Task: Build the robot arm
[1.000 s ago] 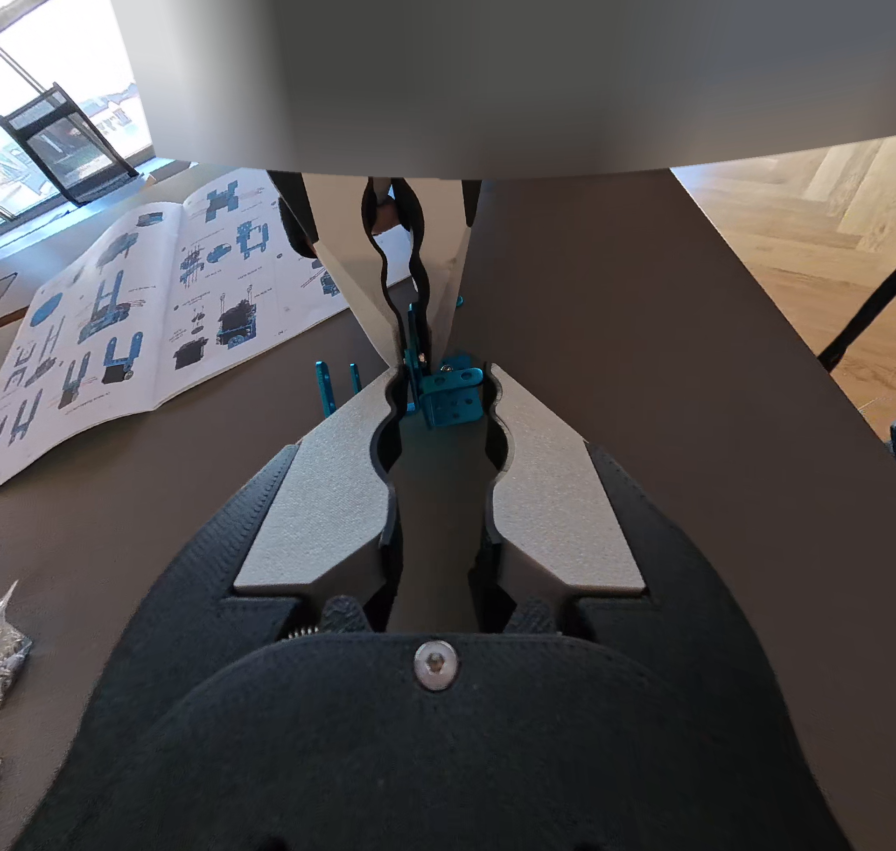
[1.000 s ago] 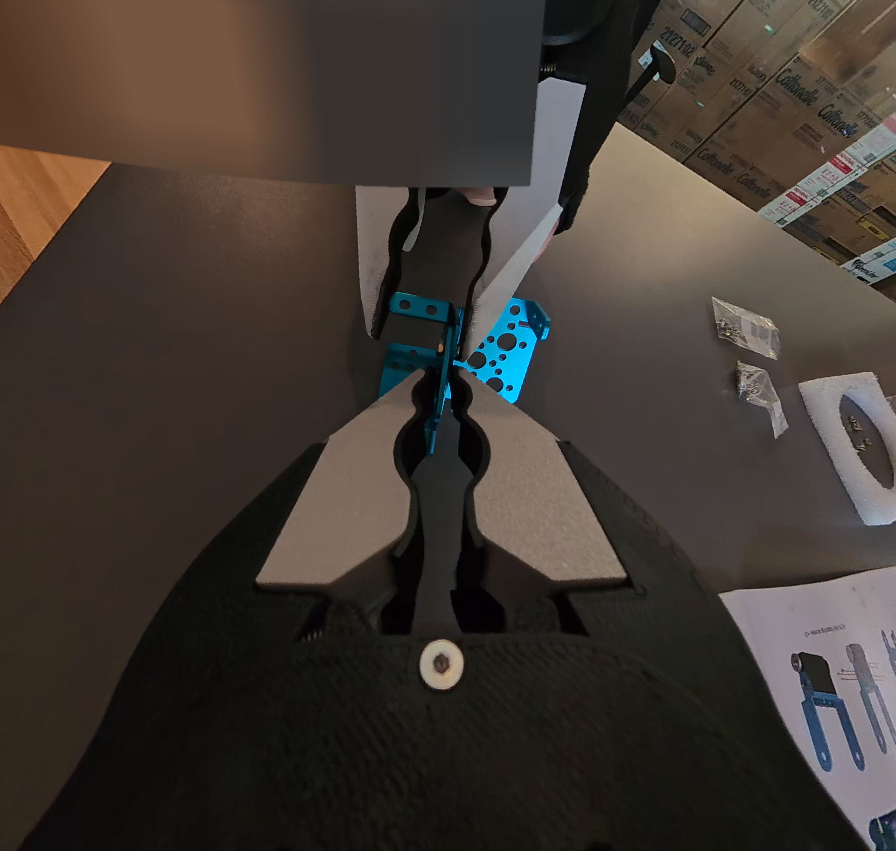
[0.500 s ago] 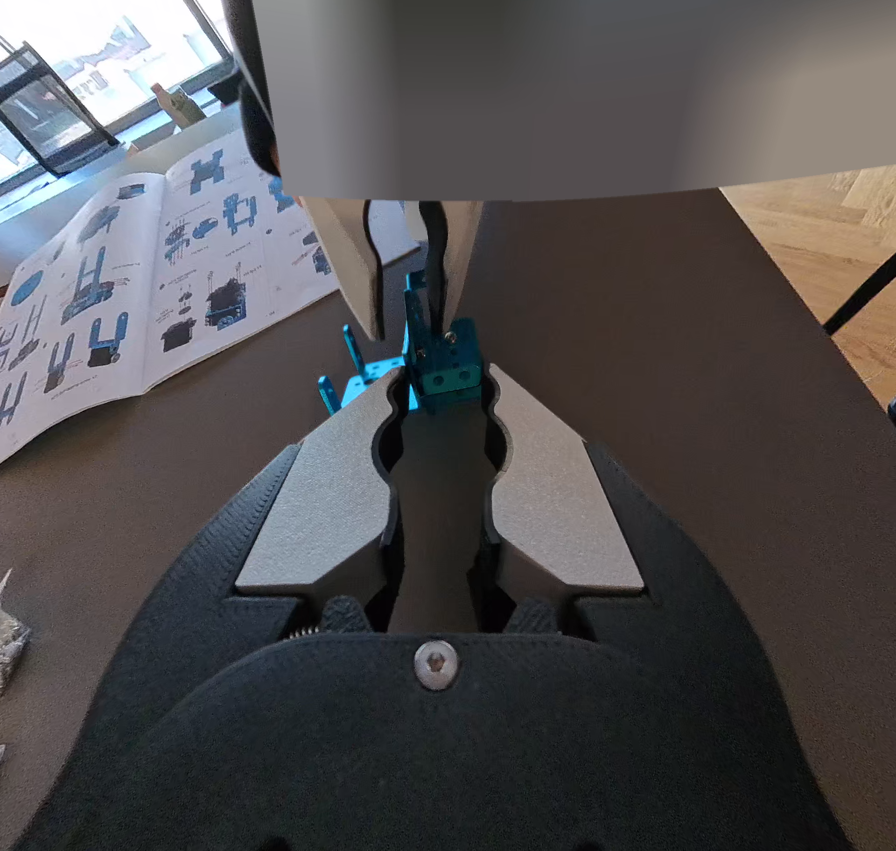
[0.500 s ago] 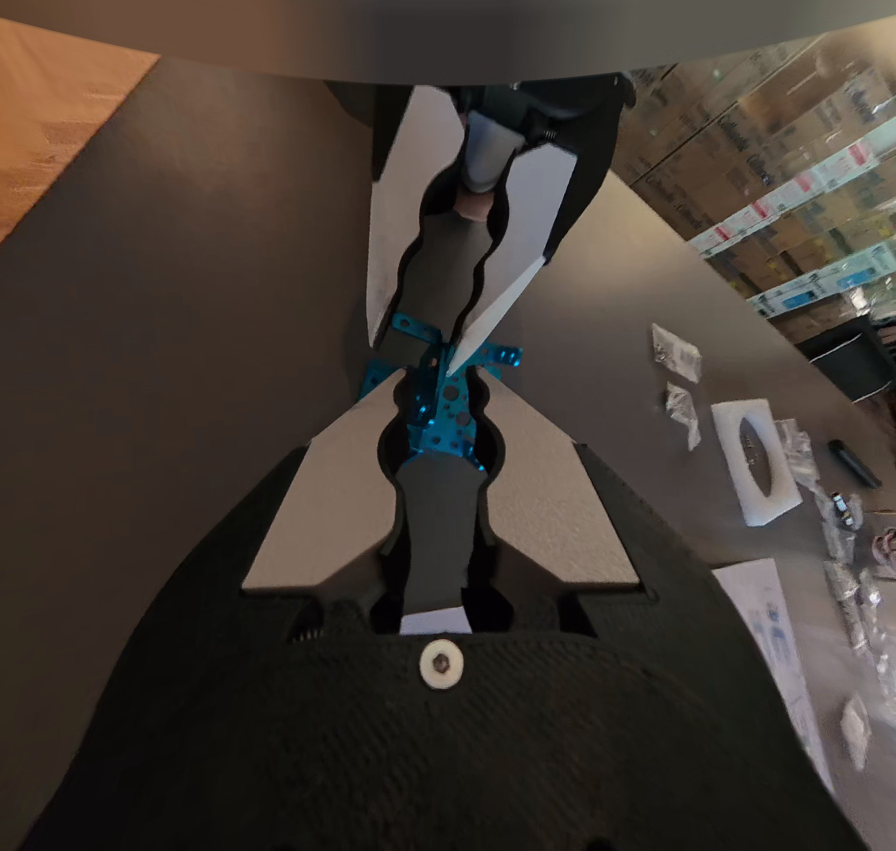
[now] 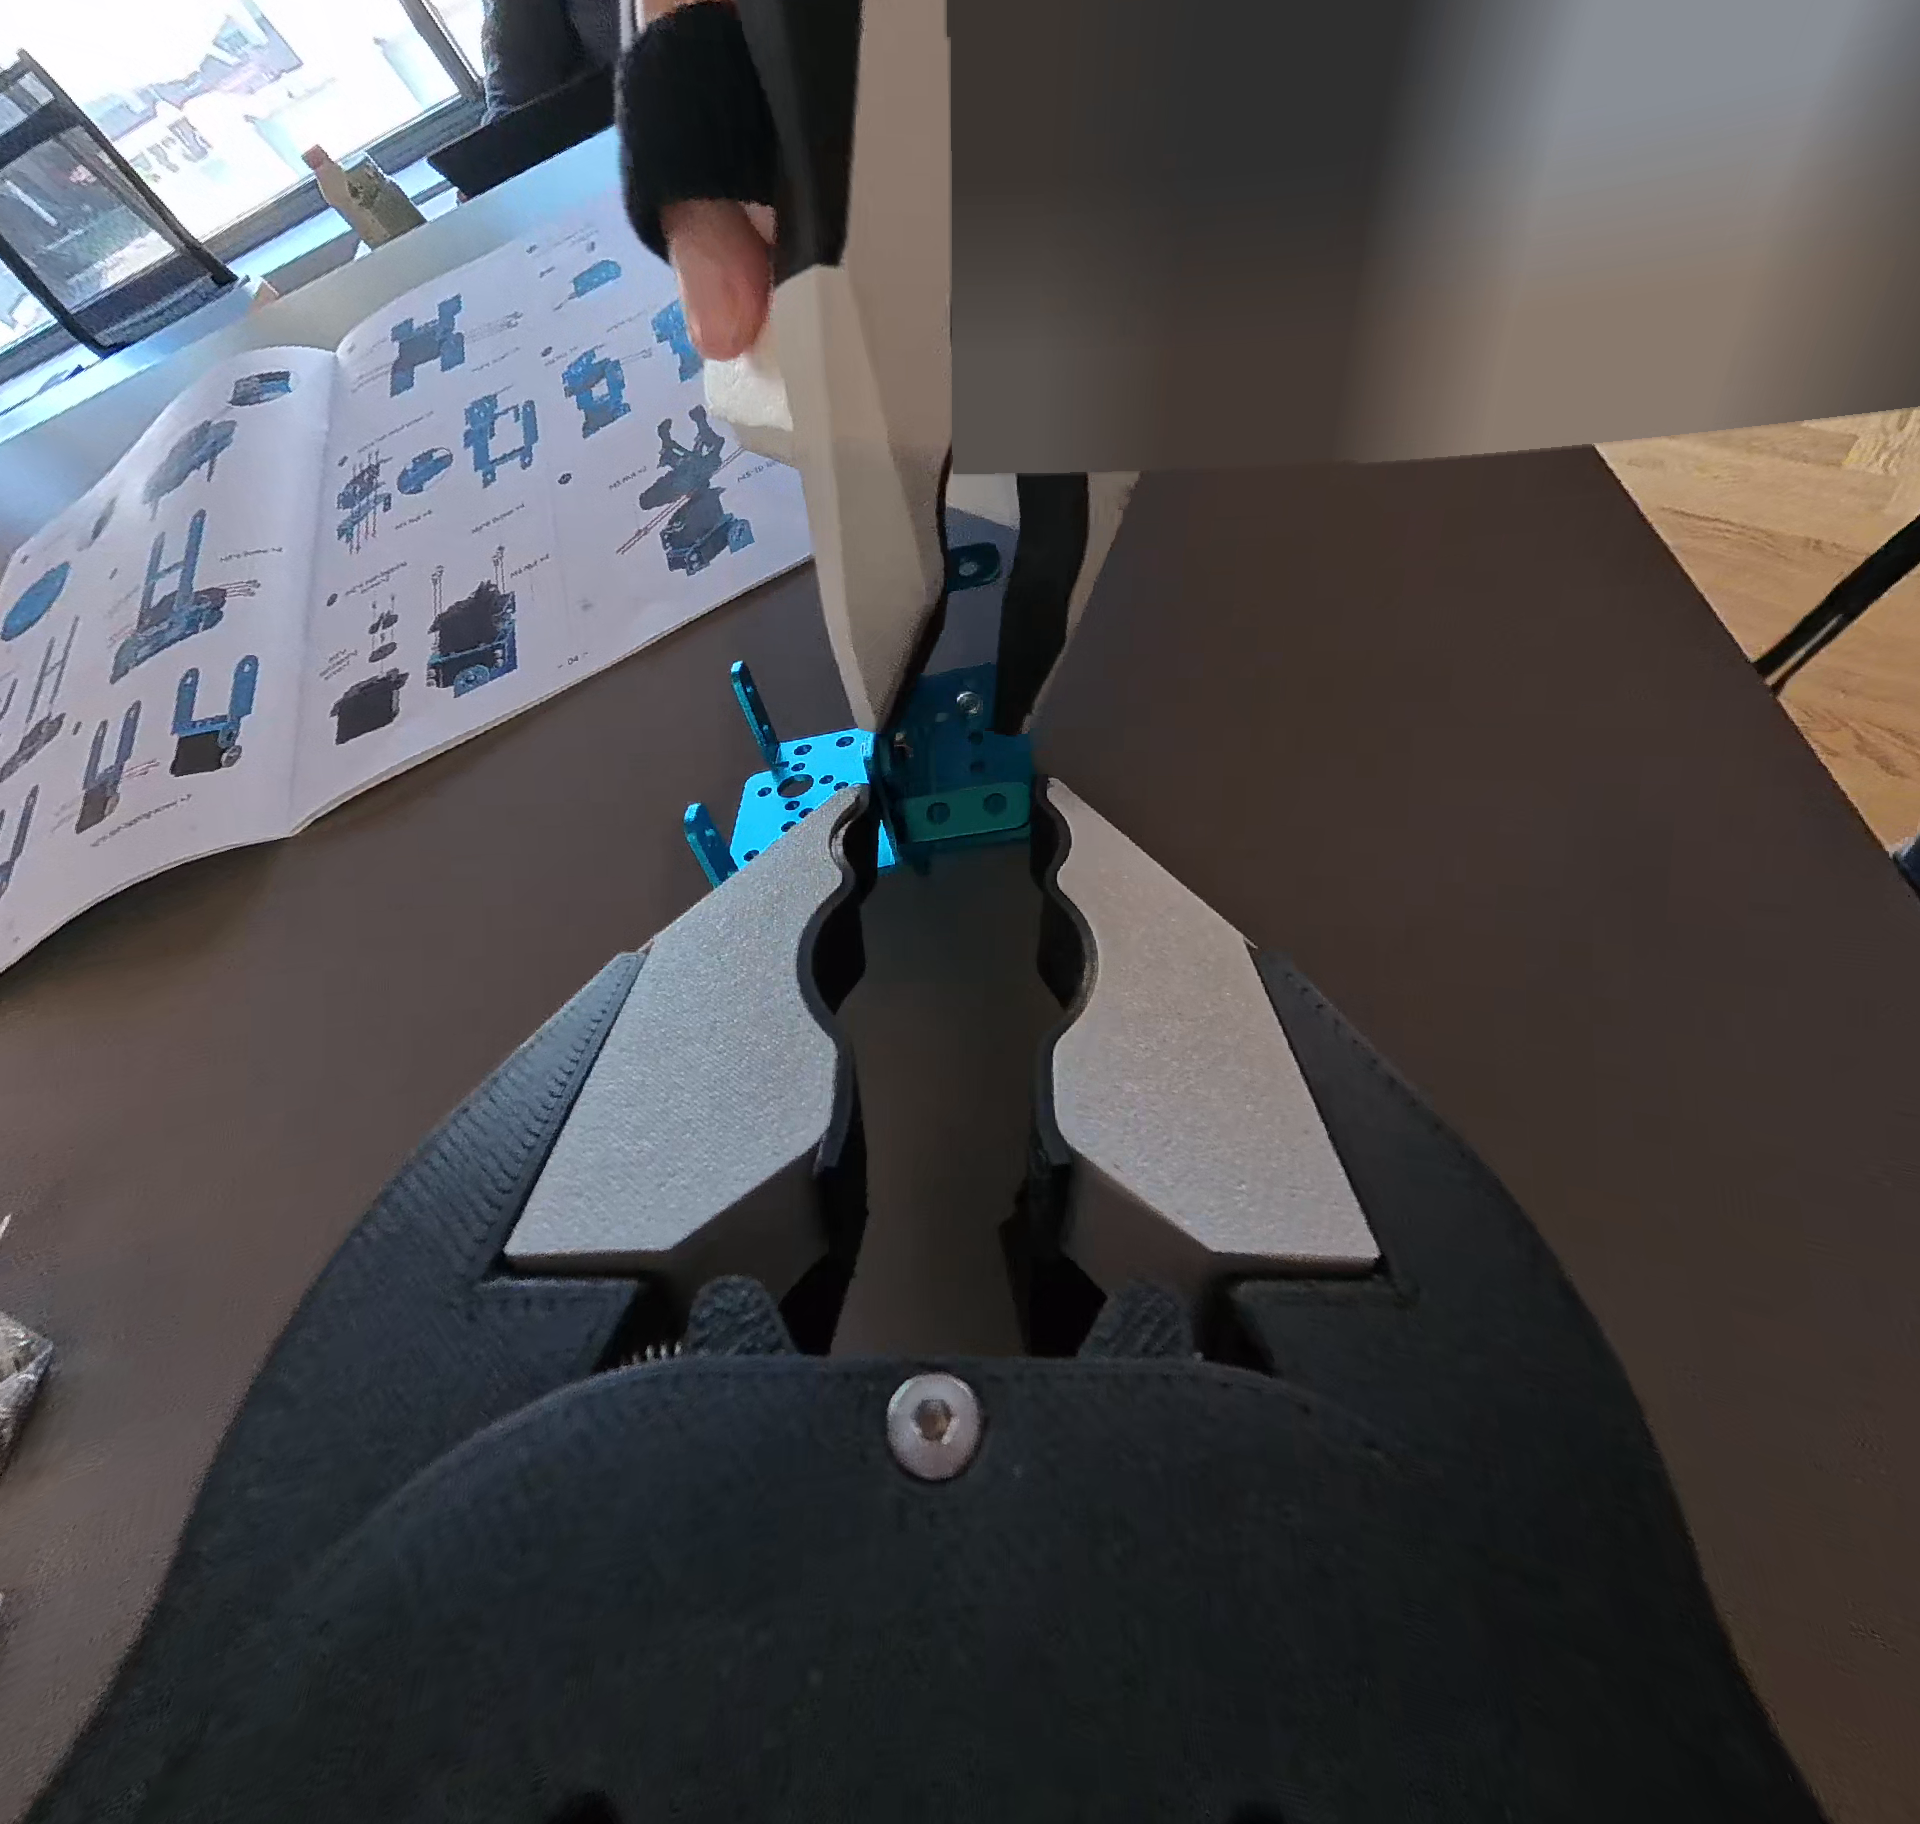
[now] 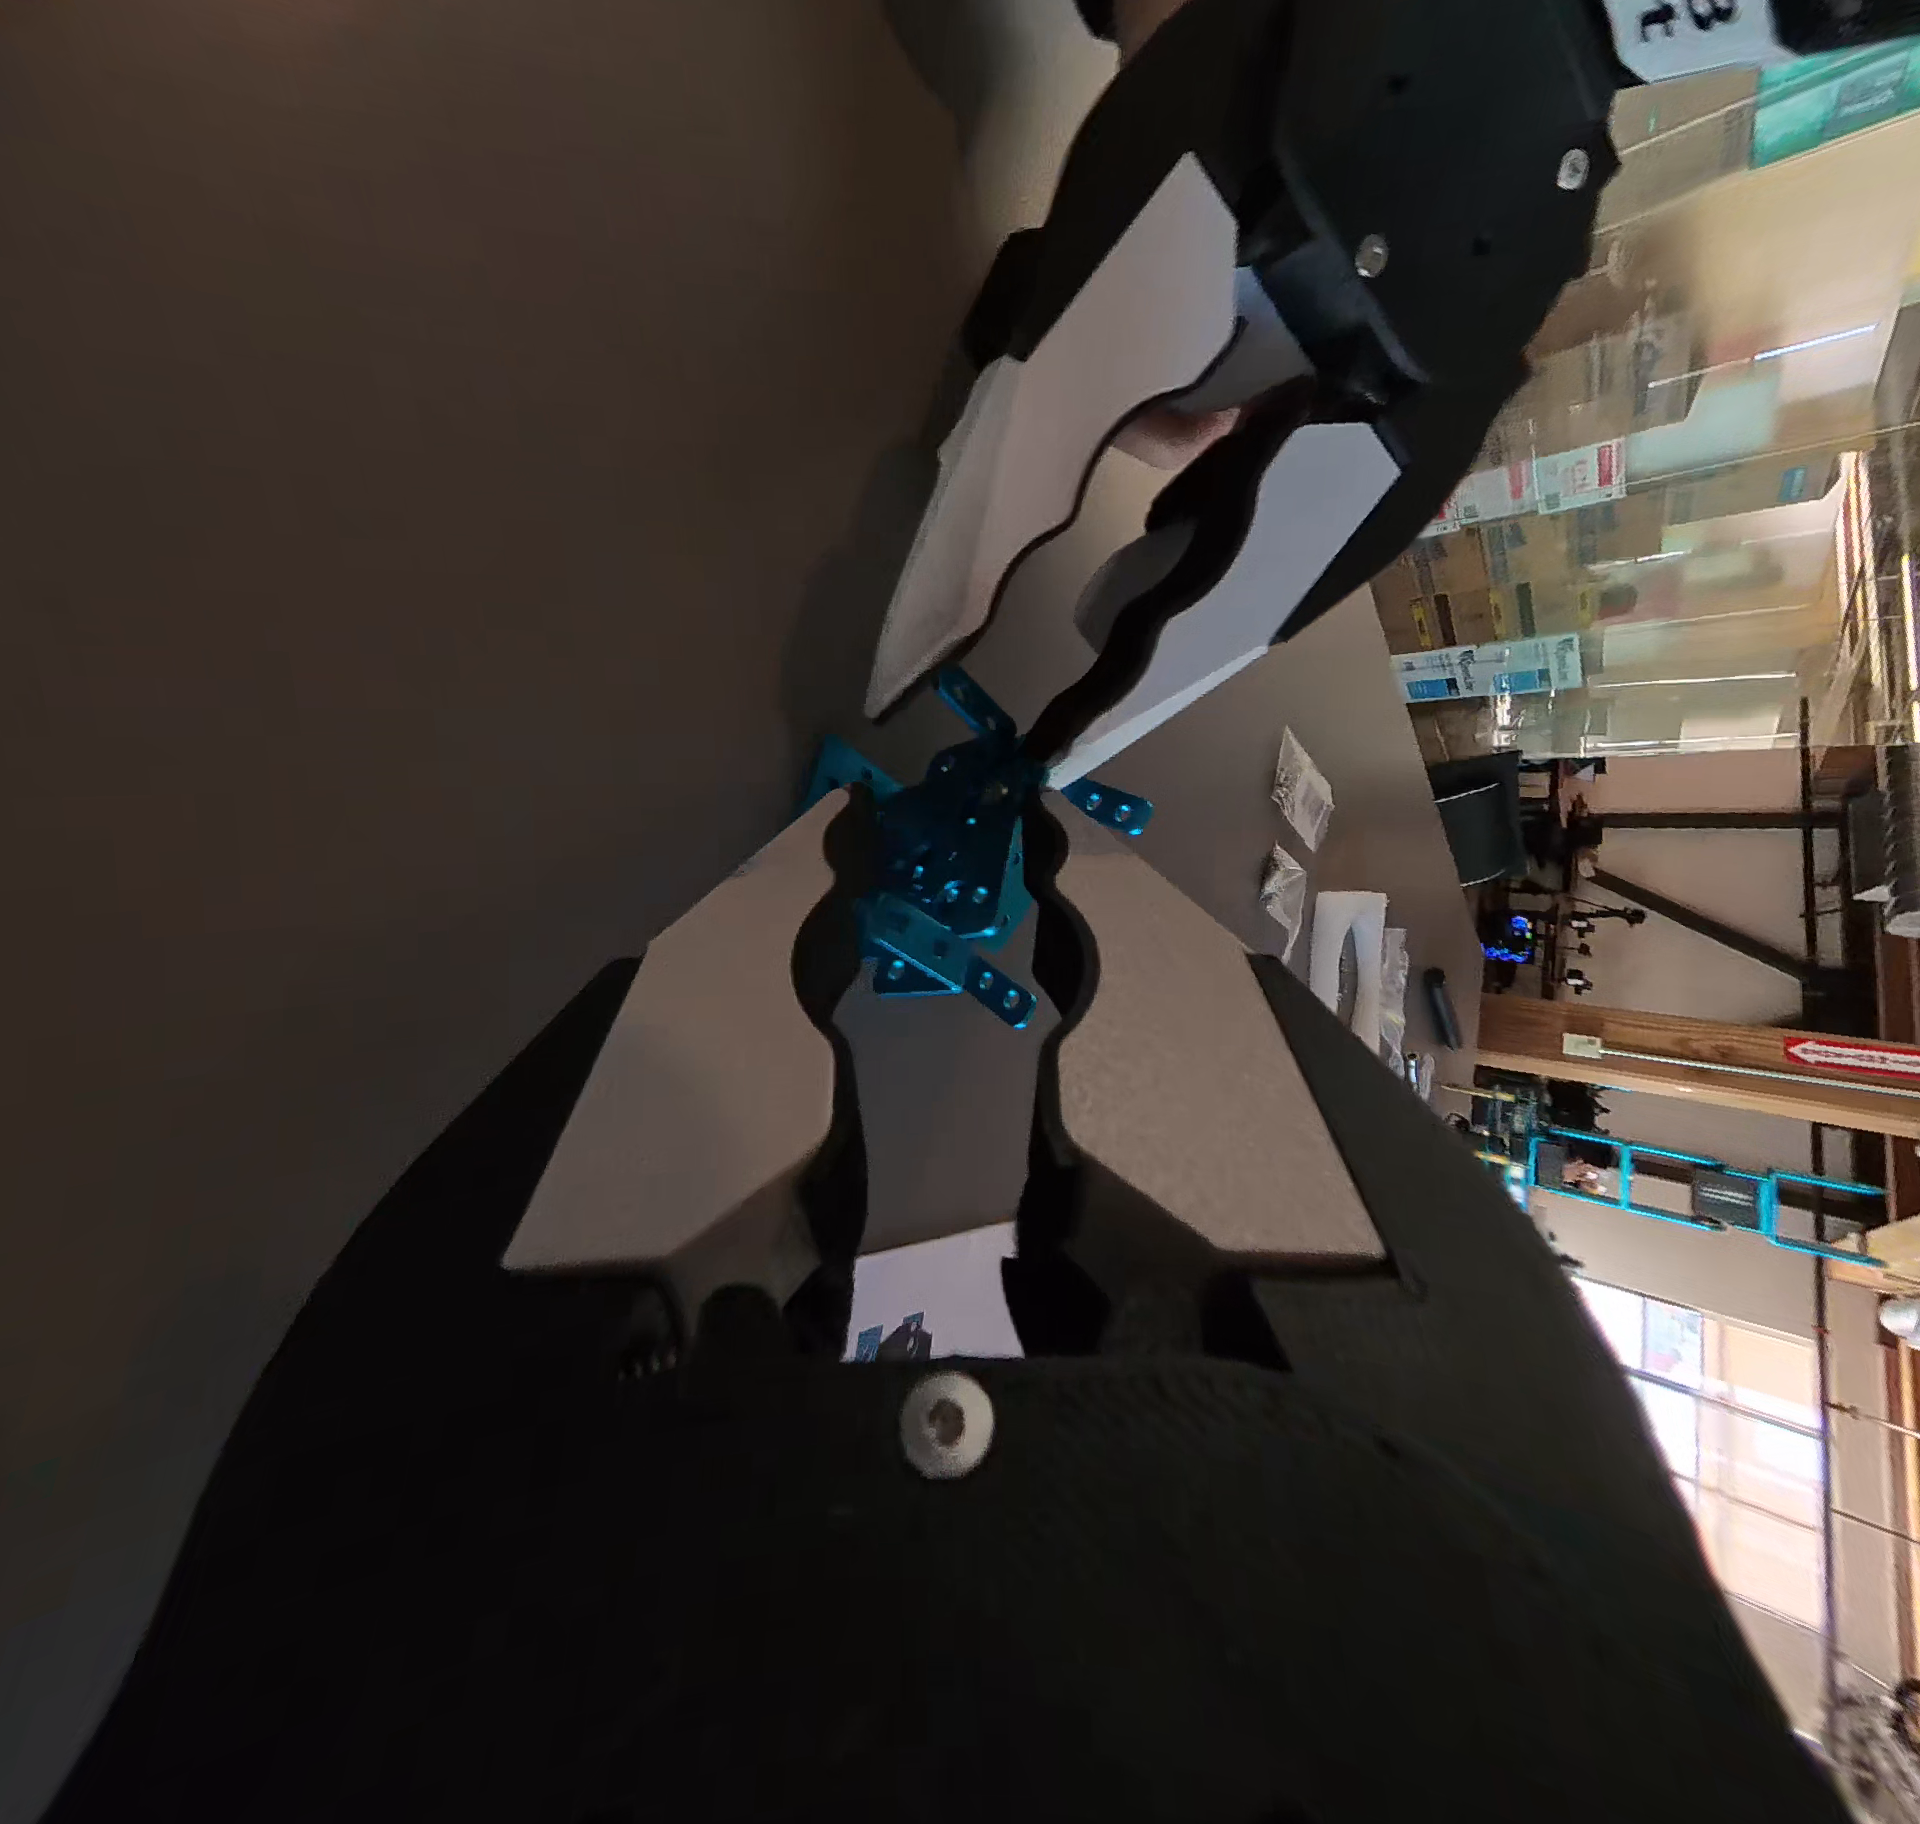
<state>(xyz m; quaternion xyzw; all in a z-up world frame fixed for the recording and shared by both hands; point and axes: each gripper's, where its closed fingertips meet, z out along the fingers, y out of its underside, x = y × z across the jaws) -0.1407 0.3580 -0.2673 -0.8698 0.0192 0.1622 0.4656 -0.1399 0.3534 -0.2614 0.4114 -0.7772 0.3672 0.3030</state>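
Observation:
A blue metal bracket assembly (image 5: 956, 787) with perforated plates and small tabs is held between both grippers above the dark brown table (image 5: 1455, 891). My left gripper (image 5: 951, 803) is shut on its near side. My right gripper comes down from above in the left wrist view (image 5: 961, 725) and clamps the assembly's upper part. In the right wrist view the right gripper (image 6: 940, 824) is shut on the assembly (image 6: 951, 870), and the left gripper (image 6: 966, 746) grips it from the far side. A gloved hand (image 5: 717, 257) holds the right gripper.
An open instruction booklet (image 5: 364, 569) lies on the table to the left. Small bags of screws (image 6: 1299, 787) and a white foam piece (image 6: 1345, 953) lie farther along the table. The table edge and wood floor (image 5: 1787, 548) are to the right. Shelves of cardboard boxes (image 6: 1662, 424) stand beyond. My two grippers' fingertips are within a few centimetres of each other.
The right gripper has rolled about a quarter turn, and its jaws went from nearly closed on a thin plate to wider around the assembly. The assembly has turned between the grippers.

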